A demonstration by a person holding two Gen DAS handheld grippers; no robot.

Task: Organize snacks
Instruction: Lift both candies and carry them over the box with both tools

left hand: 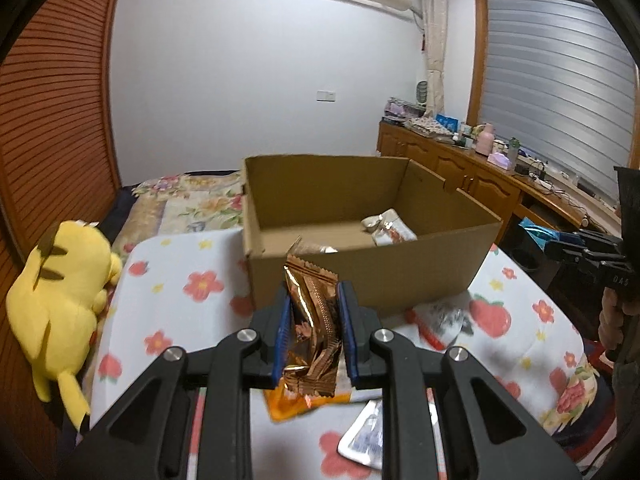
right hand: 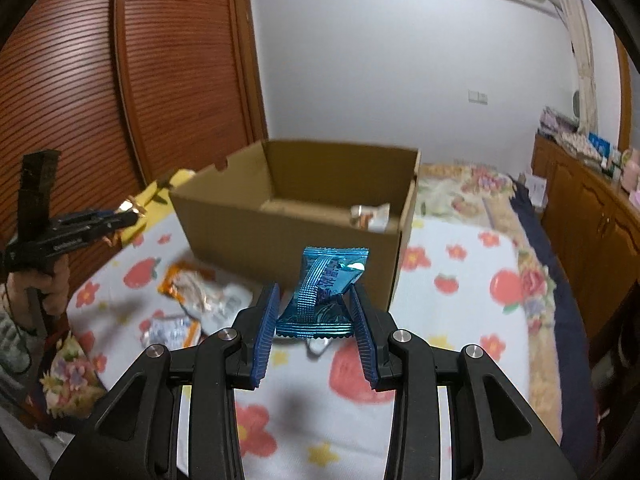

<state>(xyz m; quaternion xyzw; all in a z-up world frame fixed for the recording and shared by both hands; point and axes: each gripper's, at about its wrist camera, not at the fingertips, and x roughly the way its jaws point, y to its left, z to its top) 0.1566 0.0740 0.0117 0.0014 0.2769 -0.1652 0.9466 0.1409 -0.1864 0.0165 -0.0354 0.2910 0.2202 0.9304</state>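
Note:
My left gripper (left hand: 314, 300) is shut on a crumpled copper foil snack packet (left hand: 310, 324), held above the bed in front of an open cardboard box (left hand: 360, 276). A white snack pack (left hand: 390, 228) lies inside the box. In the right wrist view my right gripper (right hand: 314, 296) is shut on a blue foil snack packet (right hand: 324, 292), also lifted in front of the same box (right hand: 288, 240). Each gripper shows at the edge of the other's view: the right one (left hand: 560, 246) with its blue packet, the left one (right hand: 124, 216) with its copper packet.
More snack packets (right hand: 200, 300) lie loose on the flowered blanket (right hand: 452, 300) before the box; an orange one (left hand: 288, 404) lies under my left gripper. A yellow plush toy (left hand: 60, 296) lies at the bed's left edge. A wooden sideboard (left hand: 480, 176) runs along the right.

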